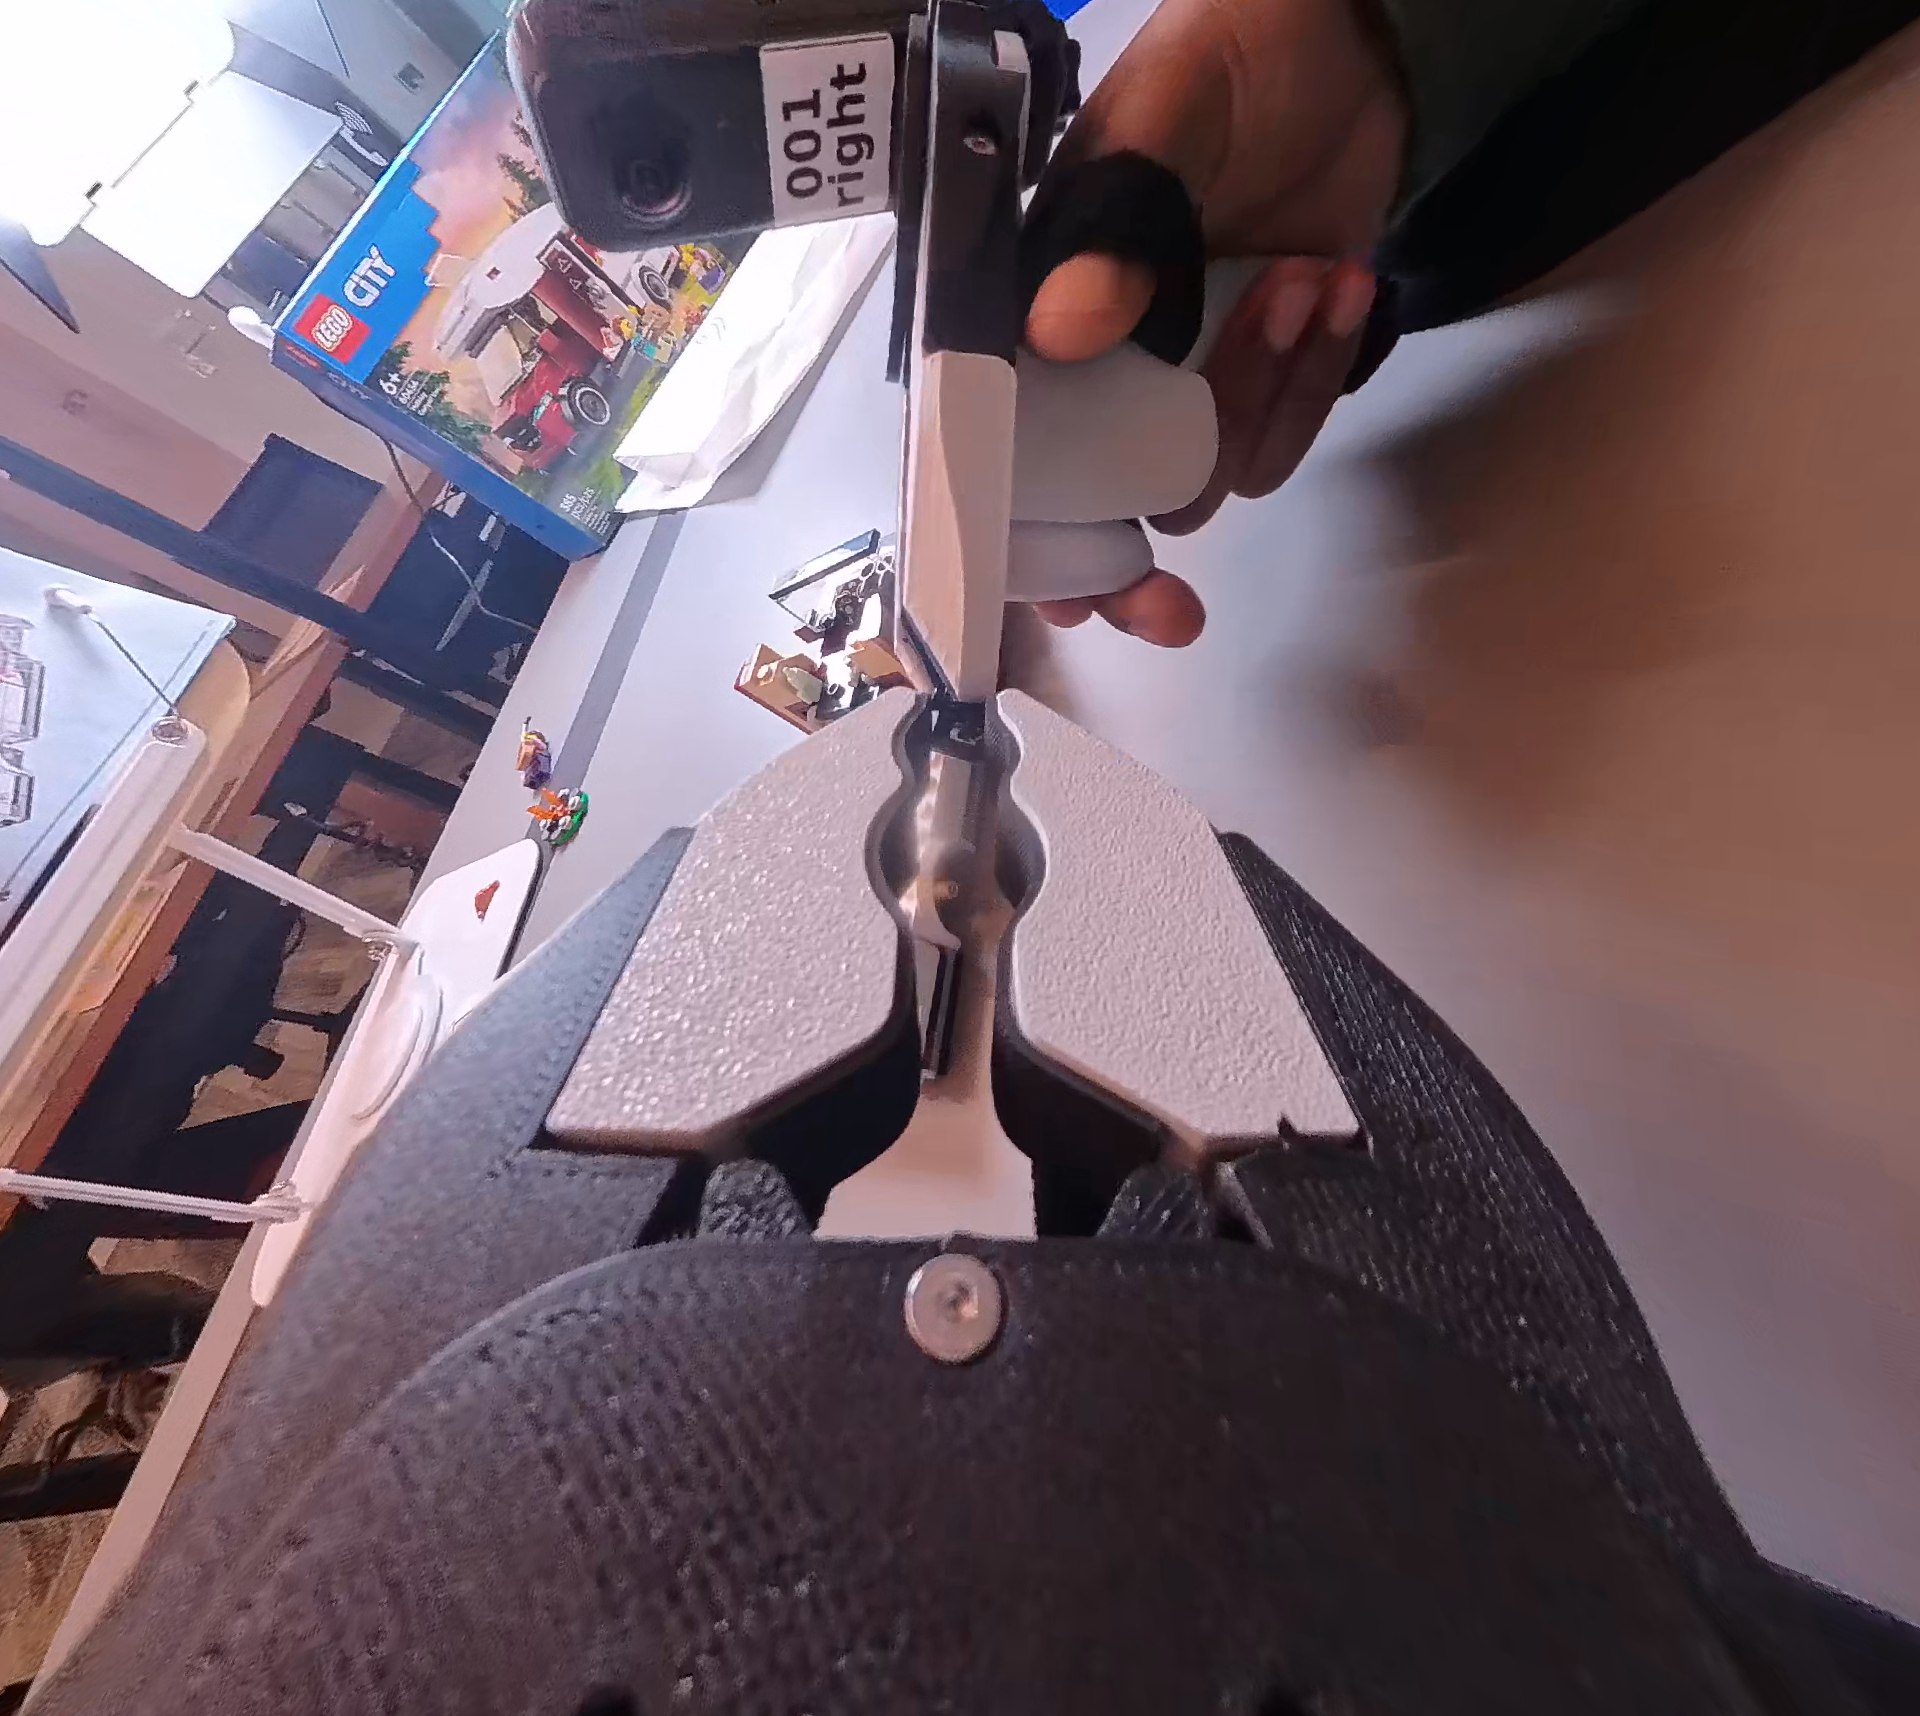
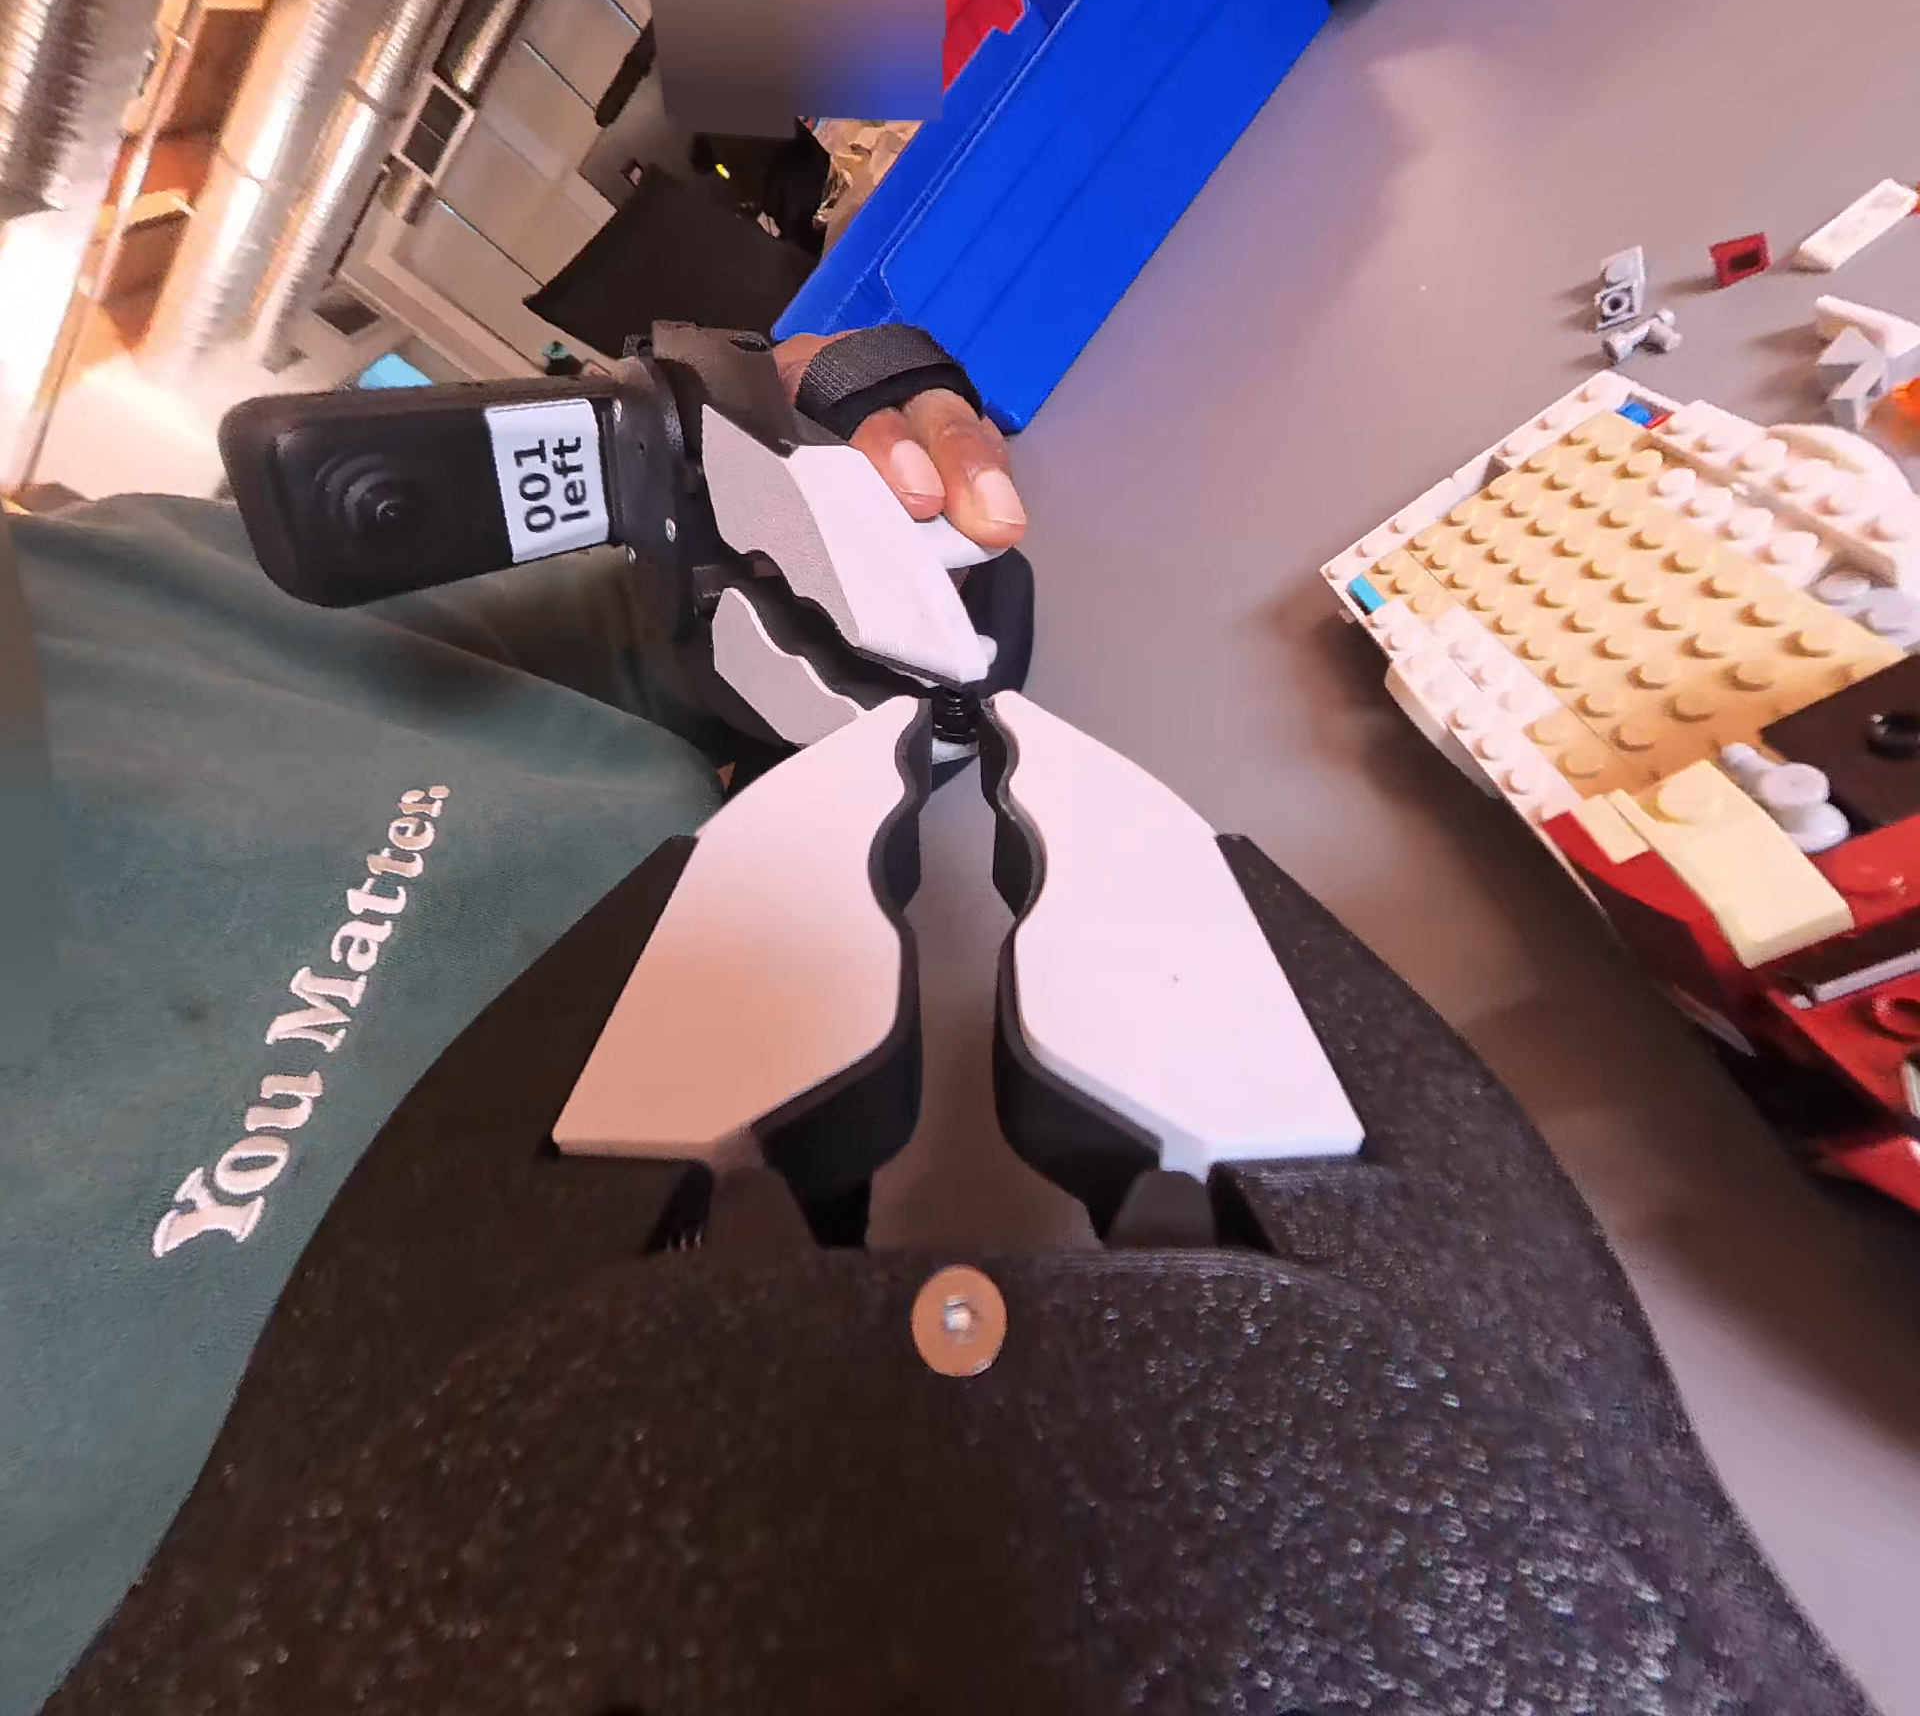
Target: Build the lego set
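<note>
The two claws meet tip to tip above the bench (image 2: 1351,295), and the task's piece (image 2: 952,712), small and black, sits right where they meet. In the right wrist view the right claw (image 2: 951,726) is narrow, its white fingers (image 2: 1122,928) drawn almost together at the tips and pinching the piece. The left claw (image 2: 971,664) comes in from above, its tips against the same piece, held by the left hand (image 2: 935,461).

From the left wrist view the left claw (image 1: 954,721) is also narrow, its tips closed around the piece (image 1: 951,726). The right claw (image 1: 940,692) shows edge-on here, pointing down into that gap, gripped by the right hand (image 1: 1195,264). What lies deeper in the gap between the left fingers is too unclear to name.

The half-built camper (image 2: 1621,627), tan and white on a dark red base, lies on the bench to the right of the claws, well apart from them. Loose parts (image 2: 1631,305) are scattered beyond it, and blue bins (image 2: 1091,108) stand farther back. On the other side the set's box (image 1: 468,347) lies flat with a white bag (image 1: 748,357) just beside it. Nearer are some small builds (image 1: 821,658) and two minifigures (image 1: 535,752). A green sweatshirt (image 2: 208,731) fills the left of the right wrist view.
</note>
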`<state>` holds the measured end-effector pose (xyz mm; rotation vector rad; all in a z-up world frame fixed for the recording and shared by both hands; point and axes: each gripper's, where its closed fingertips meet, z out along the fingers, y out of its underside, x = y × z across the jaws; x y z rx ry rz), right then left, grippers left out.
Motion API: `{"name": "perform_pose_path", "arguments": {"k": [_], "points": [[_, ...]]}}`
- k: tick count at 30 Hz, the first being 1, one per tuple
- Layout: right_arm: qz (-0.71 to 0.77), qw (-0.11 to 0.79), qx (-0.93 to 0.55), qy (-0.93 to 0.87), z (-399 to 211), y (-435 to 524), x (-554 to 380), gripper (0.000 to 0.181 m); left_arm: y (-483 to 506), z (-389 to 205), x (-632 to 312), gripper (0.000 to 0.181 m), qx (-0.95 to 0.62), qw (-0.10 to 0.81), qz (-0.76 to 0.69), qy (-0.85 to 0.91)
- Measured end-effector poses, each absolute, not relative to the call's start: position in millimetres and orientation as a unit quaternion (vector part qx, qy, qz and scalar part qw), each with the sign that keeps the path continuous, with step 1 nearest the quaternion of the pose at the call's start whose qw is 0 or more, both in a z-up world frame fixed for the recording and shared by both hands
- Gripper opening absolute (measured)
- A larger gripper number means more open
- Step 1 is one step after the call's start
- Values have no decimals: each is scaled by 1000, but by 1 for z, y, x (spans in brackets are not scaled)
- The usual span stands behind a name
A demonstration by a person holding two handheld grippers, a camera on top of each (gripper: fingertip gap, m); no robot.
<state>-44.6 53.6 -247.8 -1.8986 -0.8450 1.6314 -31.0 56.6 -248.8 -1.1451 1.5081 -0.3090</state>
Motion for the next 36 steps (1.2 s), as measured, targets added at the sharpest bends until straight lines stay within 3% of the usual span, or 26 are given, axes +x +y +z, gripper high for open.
{"name": "perform_pose_path", "arguments": {"k": [26, 36], "points": [[627, 232, -695, -264, -242, 60, -38, 7, 59, -245, -33, 14, -492, 587, -161, 622], [634, 235, -686, -271, -237, 59, -35, 8, 54, -230, -36, 18, -559, 500, -406, 522]]}}
